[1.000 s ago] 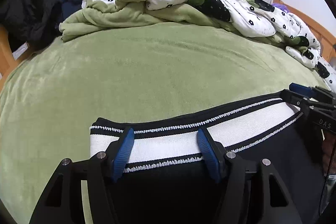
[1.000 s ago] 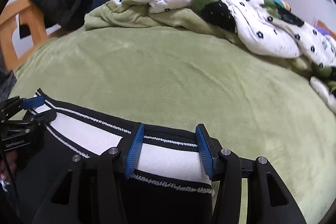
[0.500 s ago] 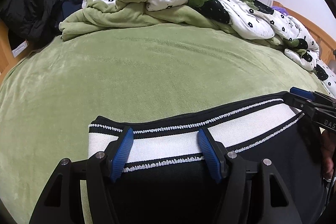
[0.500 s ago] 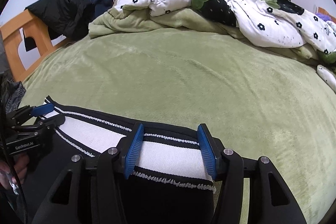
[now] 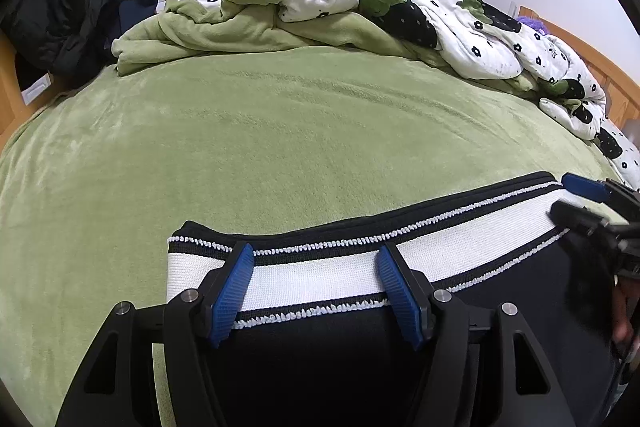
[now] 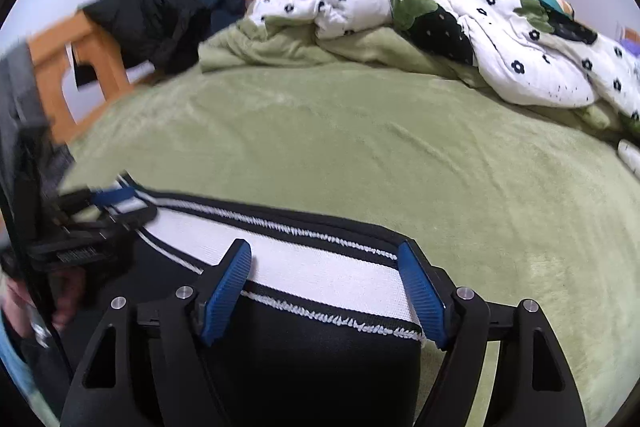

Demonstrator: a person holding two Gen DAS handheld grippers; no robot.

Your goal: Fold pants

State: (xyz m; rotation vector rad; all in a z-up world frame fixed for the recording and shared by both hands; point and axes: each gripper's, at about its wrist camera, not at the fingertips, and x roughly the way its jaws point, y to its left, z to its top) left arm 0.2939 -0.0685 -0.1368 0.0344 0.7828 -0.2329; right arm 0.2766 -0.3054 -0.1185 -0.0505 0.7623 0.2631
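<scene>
With the right claw (image 6: 324, 291) opening over the pants' waistband (image 6: 320, 275) and the left claw (image 5: 316, 283) parted astride it near the bed's (image 5: 280, 131) near edge, the released waistband may slump and wrinkle.

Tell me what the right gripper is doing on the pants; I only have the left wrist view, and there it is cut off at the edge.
Observer: The right gripper straddles the white waistband of the pants, with its outer pad at the band's end corner. Its jaws are opening and no cloth is pinched.
Operator: What lies past that corner?
Observer: The green blanket, right beside the corner.
Operator: How does the left gripper look from that side?
Observer: The left gripper sits at the band's other end, blurred, with a hand showing below it.
</scene>
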